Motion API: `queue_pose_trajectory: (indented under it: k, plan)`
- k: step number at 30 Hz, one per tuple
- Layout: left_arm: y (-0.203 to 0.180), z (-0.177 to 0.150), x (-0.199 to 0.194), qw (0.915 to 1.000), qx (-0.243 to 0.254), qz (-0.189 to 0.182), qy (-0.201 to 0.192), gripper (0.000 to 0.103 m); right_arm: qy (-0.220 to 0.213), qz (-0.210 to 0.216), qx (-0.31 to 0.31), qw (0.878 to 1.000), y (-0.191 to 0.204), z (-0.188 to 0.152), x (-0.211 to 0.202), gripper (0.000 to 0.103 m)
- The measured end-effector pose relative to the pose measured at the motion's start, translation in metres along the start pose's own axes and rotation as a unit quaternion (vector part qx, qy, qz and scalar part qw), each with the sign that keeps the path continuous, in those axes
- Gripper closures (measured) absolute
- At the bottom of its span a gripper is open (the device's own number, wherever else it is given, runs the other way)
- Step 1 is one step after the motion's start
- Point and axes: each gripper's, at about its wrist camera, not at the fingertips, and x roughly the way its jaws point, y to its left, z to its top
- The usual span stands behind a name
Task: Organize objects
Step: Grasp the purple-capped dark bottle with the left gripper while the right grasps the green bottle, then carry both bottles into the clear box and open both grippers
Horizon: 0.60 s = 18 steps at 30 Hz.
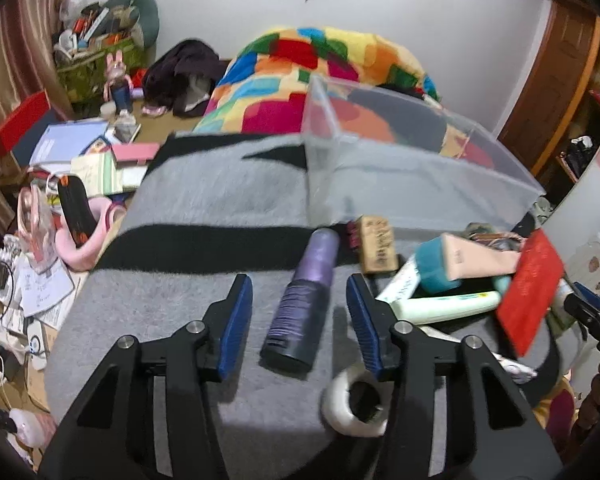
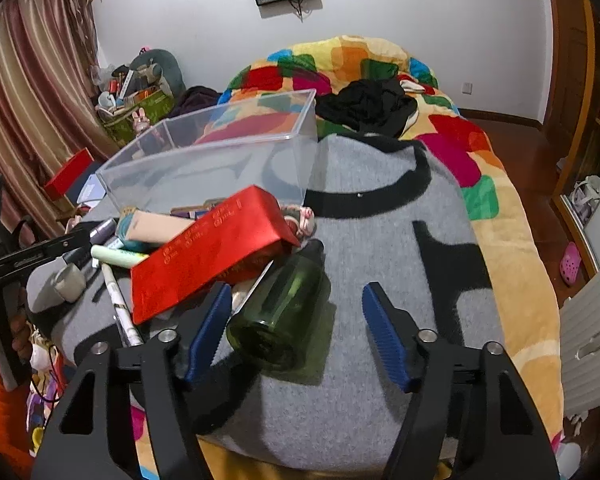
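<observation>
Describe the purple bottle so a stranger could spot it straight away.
On the bed lies a grey blanket with black bands, and a clear bin stands on it. Just in front of the bin's left corner, the purple bottle lies on its side between the left gripper's open fingers. It lies left of the clutter, the only purple, ribbed item there.

I see a purple bottle [image 1: 306,300] lying flat on the grey blanket [image 1: 204,200], a dark green bottle [image 2: 284,312] on its side, and a clear bin [image 2: 220,160] behind.
</observation>
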Motion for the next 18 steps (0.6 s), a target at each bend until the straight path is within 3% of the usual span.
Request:
queue_pose_trajectory:
  k: [5,6,8,18]
  plan:
    - [0.002,-0.004,0.007,1.0000,-0.006,-0.003,0.005,0.063,0.007,-0.005,0.009,1.000,-0.004,0.000,0.006,0.059]
    - [0.001,-0.004,0.007,1.0000,-0.005,-0.006,0.001,0.070,0.008,-0.008,0.011,1.000,-0.005,0.000,0.007,0.065]
    - [0.000,-0.006,0.007,0.9999,-0.004,-0.009,-0.005,0.077,0.006,-0.012,0.015,1.000,-0.007,0.000,0.007,0.065]
    - [-0.001,-0.002,-0.017,0.9992,-0.007,-0.006,-0.040,0.078,-0.045,-0.036,0.032,0.998,-0.018,0.010,-0.020,0.065]
